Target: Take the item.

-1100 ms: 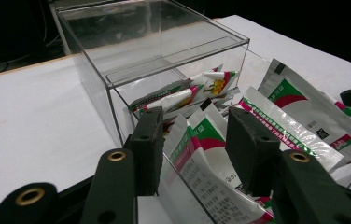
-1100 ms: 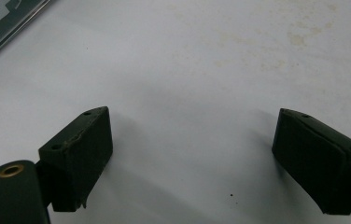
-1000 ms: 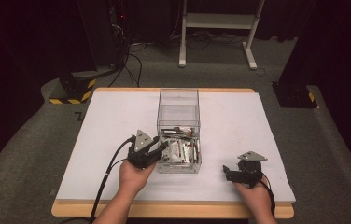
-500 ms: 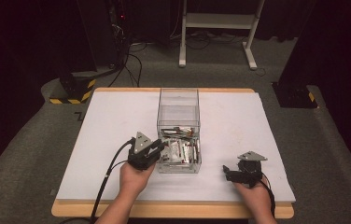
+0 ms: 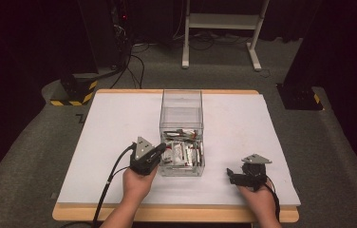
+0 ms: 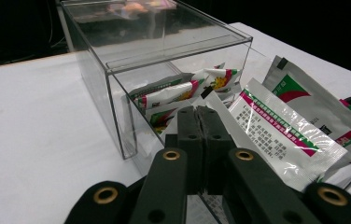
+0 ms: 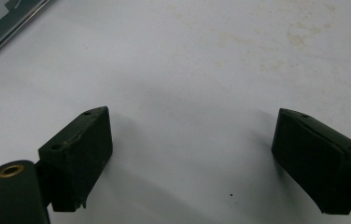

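A clear plastic box (image 5: 181, 109) stands mid-table with several white sachets (image 5: 184, 154) printed in green and pink lying in its near part. My left gripper (image 5: 161, 148) reaches in over the box's near left side. In the left gripper view its jaws (image 6: 197, 111) have just been closing and now meet, with the edge of a white sachet (image 6: 276, 135) running in between the pads. The box wall (image 6: 117, 107) rises just left of them. My right gripper (image 5: 230, 175) rests low at the near right, open, with bare table between its fingers (image 7: 232, 158).
The white table top (image 5: 119, 123) spreads wide to the left and right of the box. More sachets (image 6: 178, 93) lean inside the box behind the gripped one. A black cable (image 5: 112, 173) trails from the left gripper toward the table's near edge.
Both hands stay where they were. No shift of the box or the sachets can be made out in the high view.
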{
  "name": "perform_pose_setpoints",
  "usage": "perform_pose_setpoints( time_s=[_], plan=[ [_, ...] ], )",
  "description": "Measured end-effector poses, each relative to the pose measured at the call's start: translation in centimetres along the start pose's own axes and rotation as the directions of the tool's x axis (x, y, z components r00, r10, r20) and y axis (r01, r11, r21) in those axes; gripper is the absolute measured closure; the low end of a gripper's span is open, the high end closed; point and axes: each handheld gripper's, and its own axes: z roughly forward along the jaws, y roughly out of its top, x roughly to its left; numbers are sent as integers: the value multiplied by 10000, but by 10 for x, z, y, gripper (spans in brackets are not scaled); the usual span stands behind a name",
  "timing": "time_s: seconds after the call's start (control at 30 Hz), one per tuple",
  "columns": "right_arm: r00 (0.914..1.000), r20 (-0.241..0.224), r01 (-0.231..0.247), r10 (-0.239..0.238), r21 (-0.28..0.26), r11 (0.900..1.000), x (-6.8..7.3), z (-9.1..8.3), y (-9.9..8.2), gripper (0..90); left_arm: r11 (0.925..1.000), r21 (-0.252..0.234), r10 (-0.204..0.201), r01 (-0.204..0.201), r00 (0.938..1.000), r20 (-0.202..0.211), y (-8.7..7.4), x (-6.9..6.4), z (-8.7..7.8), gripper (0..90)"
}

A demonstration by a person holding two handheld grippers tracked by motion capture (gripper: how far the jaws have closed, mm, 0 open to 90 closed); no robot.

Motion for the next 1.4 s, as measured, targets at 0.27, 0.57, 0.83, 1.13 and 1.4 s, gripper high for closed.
perform_pose_setpoints(
  time_s=[0.27, 0.57, 0.83, 1.13, 1.4],
  plan=[
    [10000, -2, 13, -13, -1, 10000, 0, 0, 0, 122, 9995, -320, 13, -16, 10000, -93, 1, -1, -4, 892],
    [10000, -1, 23, -23, 0, 10000, 0, 0, 0, 122, 9976, -688, -106, 98, 9999, -122, 4, 0, -7, 893],
    [10000, 2, -5, 5, 3, 10000, 0, 0, 0, 122, 9951, -979, -129, 114, 9998, -143, 7, 0, -10, 893],
    [10000, 2, 12, -12, -1, 10000, 0, 0, 0, 122, 9901, -1376, -299, 286, 9995, -79, 11, 2, -16, 893],
    [10000, 3, -5, 5, 2, 10000, 0, 0, 0, 122, 9858, -1644, -346, 344, 9994, 15, 16, 2, -19, 894]
  ],
)
